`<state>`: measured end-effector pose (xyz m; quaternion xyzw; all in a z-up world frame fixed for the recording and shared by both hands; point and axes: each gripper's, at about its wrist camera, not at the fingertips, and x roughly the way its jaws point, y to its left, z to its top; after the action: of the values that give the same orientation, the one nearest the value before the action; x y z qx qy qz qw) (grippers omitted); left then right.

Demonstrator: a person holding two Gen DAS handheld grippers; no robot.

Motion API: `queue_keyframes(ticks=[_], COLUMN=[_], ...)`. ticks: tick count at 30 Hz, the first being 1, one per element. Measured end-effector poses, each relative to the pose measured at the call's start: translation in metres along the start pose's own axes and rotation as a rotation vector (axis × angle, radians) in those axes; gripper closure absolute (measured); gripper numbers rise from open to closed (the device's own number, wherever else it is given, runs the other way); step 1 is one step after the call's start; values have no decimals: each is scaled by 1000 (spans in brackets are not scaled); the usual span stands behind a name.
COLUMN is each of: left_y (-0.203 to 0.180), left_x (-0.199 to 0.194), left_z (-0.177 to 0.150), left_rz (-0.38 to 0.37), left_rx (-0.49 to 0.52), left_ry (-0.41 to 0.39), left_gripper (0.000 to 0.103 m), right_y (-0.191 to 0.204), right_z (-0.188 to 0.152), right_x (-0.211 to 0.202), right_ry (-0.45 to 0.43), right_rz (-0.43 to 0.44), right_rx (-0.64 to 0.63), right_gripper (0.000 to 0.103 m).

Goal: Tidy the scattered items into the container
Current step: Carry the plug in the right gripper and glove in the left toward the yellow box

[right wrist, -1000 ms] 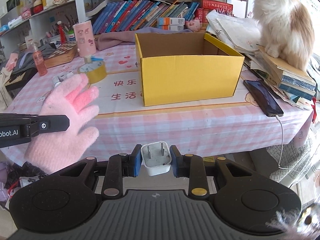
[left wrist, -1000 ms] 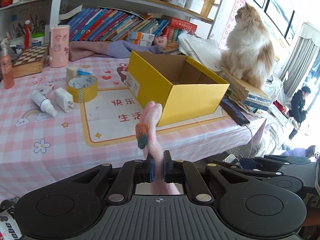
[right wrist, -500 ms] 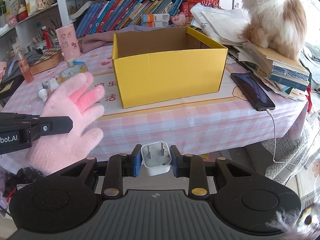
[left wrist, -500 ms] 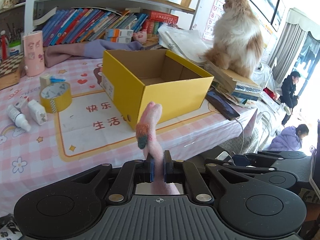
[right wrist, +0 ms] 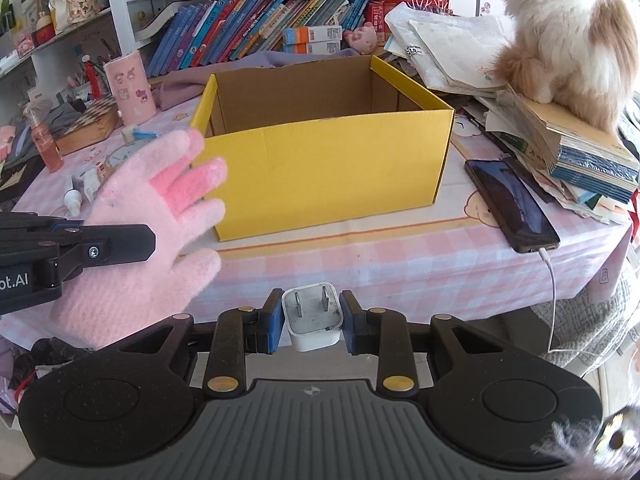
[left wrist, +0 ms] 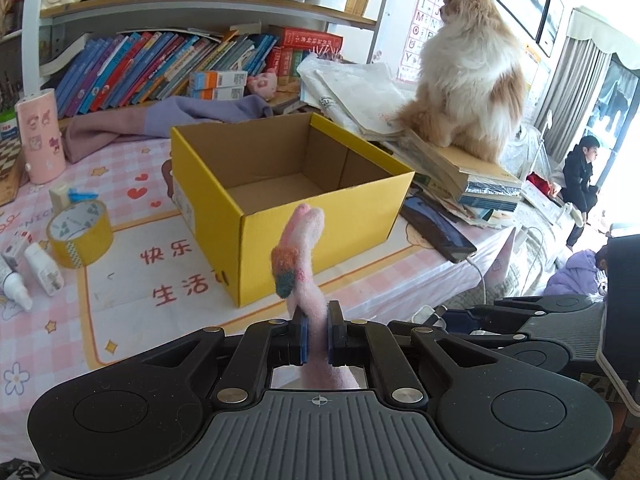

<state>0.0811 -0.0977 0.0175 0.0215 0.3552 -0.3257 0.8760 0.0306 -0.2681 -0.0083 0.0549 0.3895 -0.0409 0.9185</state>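
An open yellow cardboard box [left wrist: 320,216] stands on the pink checked table; it also shows in the right wrist view [right wrist: 320,168]. Its inside looks empty. My left gripper [left wrist: 316,336] is shut on a pink knitted glove [left wrist: 300,248], held upright in front of the box's near corner; the glove shows wide in the right wrist view [right wrist: 152,232]. My right gripper [right wrist: 310,316] is shut on a white plug adapter [right wrist: 311,316], held off the table's front edge, before the box.
A tape roll [left wrist: 80,232], small white bottles [left wrist: 16,284] and another white adapter [left wrist: 44,268] lie left of the box. A black phone [right wrist: 510,204] on a cable lies right. A cat [left wrist: 468,76] sits on stacked books [right wrist: 580,148].
Both grippers have moved closer to the box with their loads; the box looks larger and more central in both views. Grips are unchanged.
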Motion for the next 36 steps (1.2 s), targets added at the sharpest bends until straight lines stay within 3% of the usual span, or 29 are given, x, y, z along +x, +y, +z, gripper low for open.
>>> queue_keyframes(ticks=[5,13,23,29,36], left_y=[-12,-27,-26,-12,-3], left_x=[9,12,29,63,109], left_z=[16,63,116,139,146], left_rz=[10,45,180,257,306], left_rx=[18,43,66,63,117], left_ry=[-37,-171,-268,-227,-123], left_gripper=[96,96,96,96,95], right_y=[-18,-42,-63,-67,-56], right_z=[16,66,138,176,202], right_x=[5,-1,14,53,110], right_ry=[-22,-182,-334,-339,-235], right_rz=[12,70,155,174,193], right_rx=[-26,-73,-117,-183,-300], right_gripper=[76,76,76,76,76])
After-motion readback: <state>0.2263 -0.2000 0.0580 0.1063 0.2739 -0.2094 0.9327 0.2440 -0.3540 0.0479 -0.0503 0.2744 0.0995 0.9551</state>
